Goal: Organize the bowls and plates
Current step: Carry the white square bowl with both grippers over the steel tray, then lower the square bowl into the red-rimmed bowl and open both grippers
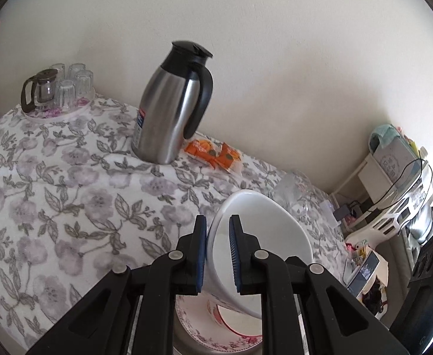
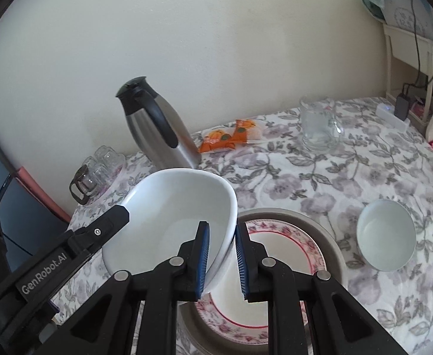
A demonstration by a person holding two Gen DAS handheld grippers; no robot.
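The big white bowl (image 2: 172, 219) hangs tilted in the air, left gripper (image 1: 218, 254) and right gripper (image 2: 221, 259) each pinching its rim on opposite sides. Right below sits a flowery plate (image 2: 278, 236), small bowl (image 2: 386, 235) further right, steel jug (image 2: 160, 127) behind

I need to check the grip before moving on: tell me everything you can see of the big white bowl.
The big white bowl is plain, glossy, ceramic-looking, deep, empty and tilted. The left claw and the right claw each pinch its rim on opposite sides, holding it beside the flowered plate.
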